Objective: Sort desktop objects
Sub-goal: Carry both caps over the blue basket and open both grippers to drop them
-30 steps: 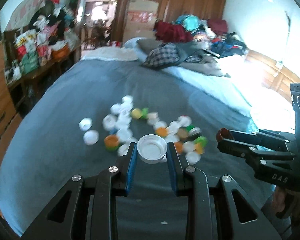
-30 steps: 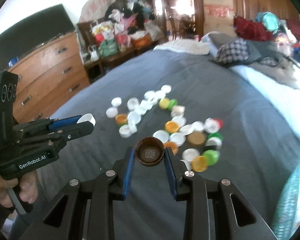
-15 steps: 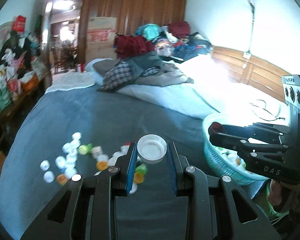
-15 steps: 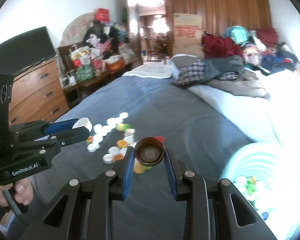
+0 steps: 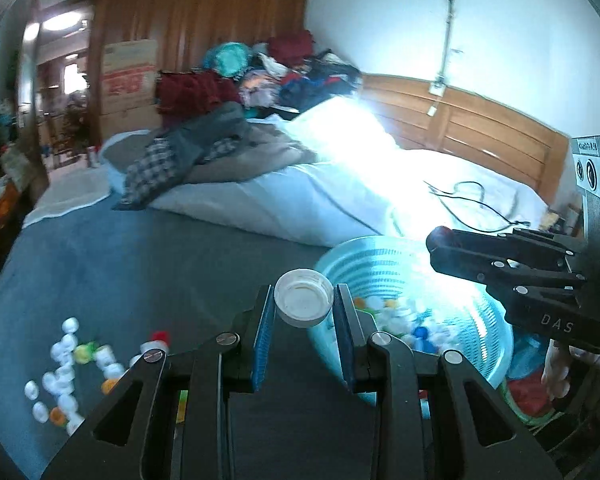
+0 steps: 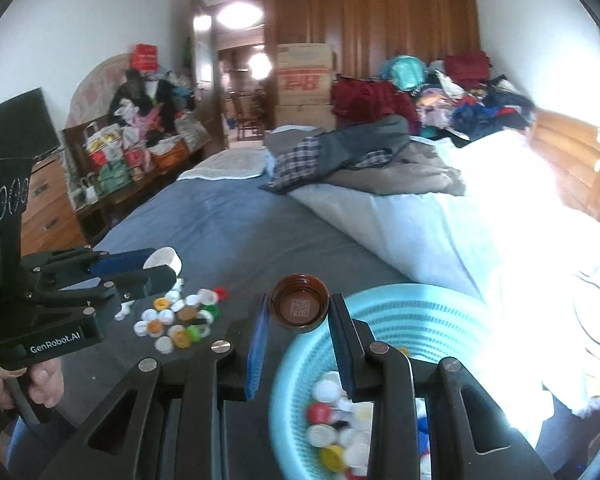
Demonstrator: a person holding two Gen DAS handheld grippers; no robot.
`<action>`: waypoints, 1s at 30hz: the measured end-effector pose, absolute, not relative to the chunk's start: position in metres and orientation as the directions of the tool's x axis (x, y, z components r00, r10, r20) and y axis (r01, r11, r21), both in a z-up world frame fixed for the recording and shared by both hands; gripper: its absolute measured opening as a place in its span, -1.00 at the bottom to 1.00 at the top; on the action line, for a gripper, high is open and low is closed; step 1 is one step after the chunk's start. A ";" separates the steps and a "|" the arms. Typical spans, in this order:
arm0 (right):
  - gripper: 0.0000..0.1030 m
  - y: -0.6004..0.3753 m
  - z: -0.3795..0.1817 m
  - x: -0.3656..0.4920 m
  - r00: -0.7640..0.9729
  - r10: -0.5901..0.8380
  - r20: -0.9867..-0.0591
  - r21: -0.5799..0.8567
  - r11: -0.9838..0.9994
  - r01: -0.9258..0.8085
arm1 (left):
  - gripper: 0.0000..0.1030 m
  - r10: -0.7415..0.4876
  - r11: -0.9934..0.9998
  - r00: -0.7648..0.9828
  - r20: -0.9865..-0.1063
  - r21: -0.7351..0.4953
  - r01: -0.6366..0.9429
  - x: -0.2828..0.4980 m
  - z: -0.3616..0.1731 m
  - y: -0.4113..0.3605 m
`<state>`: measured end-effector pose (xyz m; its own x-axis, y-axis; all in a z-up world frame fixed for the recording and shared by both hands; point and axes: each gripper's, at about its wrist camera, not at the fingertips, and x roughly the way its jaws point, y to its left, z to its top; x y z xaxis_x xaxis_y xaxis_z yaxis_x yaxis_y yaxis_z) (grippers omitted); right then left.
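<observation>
The left gripper (image 5: 304,312) pinches a white bottle cap (image 5: 303,303) between its two blue-lined fingers, the cap's open hollow side facing the camera, held in the air at the near rim of a light blue plastic basket (image 5: 380,256). The right gripper (image 6: 299,312) is likewise pressed onto a brown bottle cap (image 6: 299,307), open side up, with a small square code printed inside it; this cap hangs just over the basket's far-left rim (image 6: 400,294) in the right wrist view. Each gripper shows in the other's camera: the left one at the left edge of the right wrist view (image 6: 162,266), a white cap between its tips, gripped below by a person's hand (image 6: 40,380); the right one at the right edge of the left wrist view (image 5: 440,242), a dark reddish-brown cap at its tip, with a hand (image 5: 556,368) beneath it. The basket sits on the bed and already holds a heap of caps (image 6: 340,436) in white, yellow, red and blue. To the left of the basket, well apart from it, a loose scatter of caps (image 6: 176,318) in white, orange, green and yellow lies on the grey-blue blanket (image 6: 228,232). Beyond lie a white quilt (image 5: 300,192), a heap of clothes (image 6: 380,152) and a wooden wardrobe (image 6: 368,12).
</observation>
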<state>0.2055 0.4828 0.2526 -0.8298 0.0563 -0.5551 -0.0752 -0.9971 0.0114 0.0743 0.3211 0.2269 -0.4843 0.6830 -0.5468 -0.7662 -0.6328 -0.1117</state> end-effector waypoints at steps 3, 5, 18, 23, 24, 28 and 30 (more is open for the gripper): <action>-0.36 0.508 0.256 0.214 -0.822 0.081 -0.563 0.019 -0.994 -0.112 | -0.52 0.698 -0.593 -0.438 -0.566 -0.114 -0.797 0.077 0.228 0.349; -0.36 0.523 0.258 0.219 -0.815 0.097 -0.571 0.027 -0.990 -0.137 | -0.52 0.704 -0.568 -0.406 -0.583 -0.120 -0.814 0.079 0.228 0.365; -0.36 0.582 0.246 0.247 -0.779 0.157 -0.606 0.051 -0.970 -0.236 | -0.52 0.718 -0.437 -0.235 -0.655 -0.162 -0.885 0.105 0.222 0.444; -0.36 0.591 0.245 0.255 -0.771 0.178 -0.612 0.045 -0.965 -0.258 | -0.46 0.737 -0.392 -0.194 -0.647 -0.176 -0.903 0.117 0.224 0.455; -0.29 0.591 0.246 0.256 -0.770 0.184 -0.611 0.041 -0.964 -0.263 | -0.31 0.738 -0.397 -0.202 -0.644 -0.172 -0.902 0.116 0.224 0.455; 0.22 0.595 0.252 0.264 -0.779 0.222 -0.586 0.033 -0.954 -0.297 | 0.20 0.752 -0.446 -0.253 -0.608 -0.188 -0.875 0.105 0.227 0.437; 0.25 0.595 0.256 0.267 -0.785 0.235 -0.574 0.033 -0.951 -0.308 | 0.20 0.747 -0.474 -0.277 -0.605 -0.192 -0.860 0.093 0.225 0.422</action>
<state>0.2675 0.5952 0.2556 -0.7849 0.2346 -0.5735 -0.3079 -0.9509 0.0325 0.0930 0.4221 0.2251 -0.2768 0.7466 -0.6049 -0.8595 -0.4739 -0.1915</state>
